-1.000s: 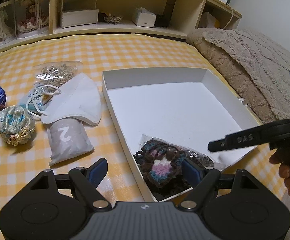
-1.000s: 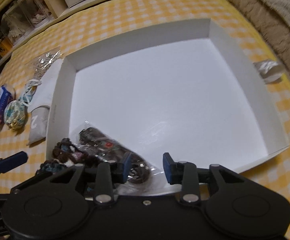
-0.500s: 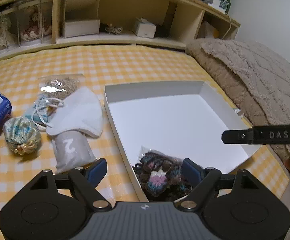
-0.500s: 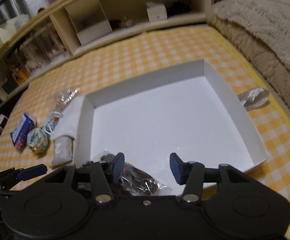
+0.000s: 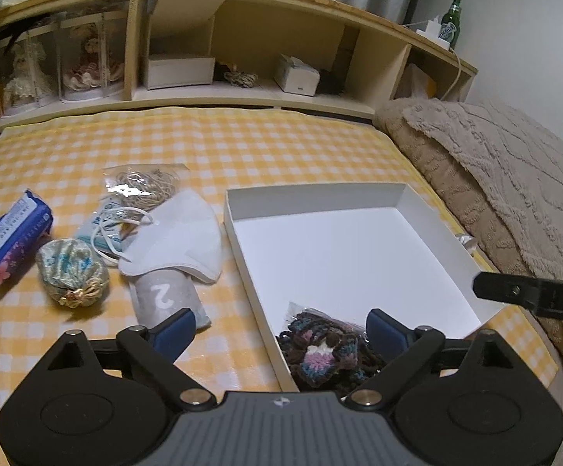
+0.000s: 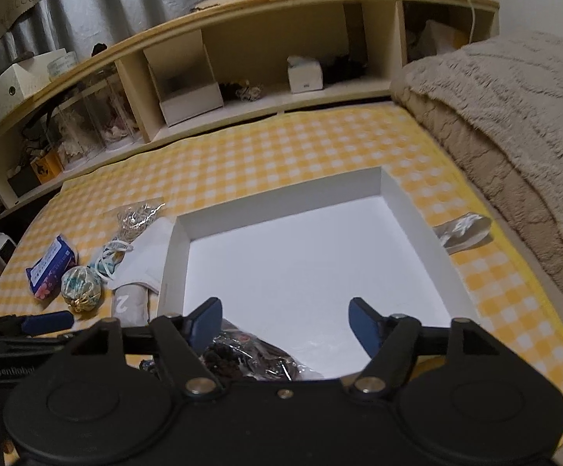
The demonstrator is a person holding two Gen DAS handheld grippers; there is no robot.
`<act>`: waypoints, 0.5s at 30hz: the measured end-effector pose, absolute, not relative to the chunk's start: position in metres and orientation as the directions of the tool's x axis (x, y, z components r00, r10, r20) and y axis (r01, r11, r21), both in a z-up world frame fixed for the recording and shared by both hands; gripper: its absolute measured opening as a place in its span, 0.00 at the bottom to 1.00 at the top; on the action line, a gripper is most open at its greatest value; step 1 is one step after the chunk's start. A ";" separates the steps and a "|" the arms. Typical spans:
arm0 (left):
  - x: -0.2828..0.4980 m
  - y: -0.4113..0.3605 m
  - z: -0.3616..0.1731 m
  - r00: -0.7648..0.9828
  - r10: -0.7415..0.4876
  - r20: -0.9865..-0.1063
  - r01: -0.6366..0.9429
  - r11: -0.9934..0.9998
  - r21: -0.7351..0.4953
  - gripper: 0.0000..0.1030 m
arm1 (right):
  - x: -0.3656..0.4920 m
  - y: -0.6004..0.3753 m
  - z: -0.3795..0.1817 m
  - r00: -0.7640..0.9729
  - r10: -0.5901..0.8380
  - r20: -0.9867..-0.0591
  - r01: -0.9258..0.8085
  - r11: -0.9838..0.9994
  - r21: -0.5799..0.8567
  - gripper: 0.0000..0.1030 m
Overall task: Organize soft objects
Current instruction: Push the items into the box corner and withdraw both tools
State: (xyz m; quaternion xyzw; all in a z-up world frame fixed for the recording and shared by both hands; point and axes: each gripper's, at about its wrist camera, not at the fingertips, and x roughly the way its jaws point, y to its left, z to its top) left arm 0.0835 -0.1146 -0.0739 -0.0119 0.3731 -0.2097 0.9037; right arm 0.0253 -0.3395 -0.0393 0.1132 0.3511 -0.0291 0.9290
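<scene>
We see both claws opening over the shallow white cardboard box on the yellow checked bed cover. Our left claw and right claw grip nothing. The dark crocheted piece in clear plastic lies in the box's near-left corner.

A shallow white box lies open just ahead of the left hand-held gripper. In its near corner, close in front of that gripper, sits a dark crocheted piece in a clear bag. Left of the gripper lie a grey pouch marked 2, a white mask over it, a tied floral pouch, a blue tissue pack and bagged cord.
</scene>
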 end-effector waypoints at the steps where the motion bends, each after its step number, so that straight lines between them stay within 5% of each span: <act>1: 0.083 -0.113 -0.072 0.637 -0.385 -0.668 0.366 0.914 -0.177 0.97 | 0.023 -0.339 -0.038 0.755 0.020 -0.656 0.134 0.974 0.185 0.74; 11: 0.075 -0.099 -0.057 0.683 -0.342 -0.645 0.325 0.934 -0.151 1.00 | 0.009 -0.329 -0.027 0.783 -0.001 -0.622 0.109 0.985 0.135 0.98; 15: 0.071 -0.094 -0.052 0.697 -0.323 -0.640 0.306 0.941 -0.141 1.00 | 0.007 -0.327 -0.025 0.789 -0.015 -0.614 0.107 0.988 0.114 1.00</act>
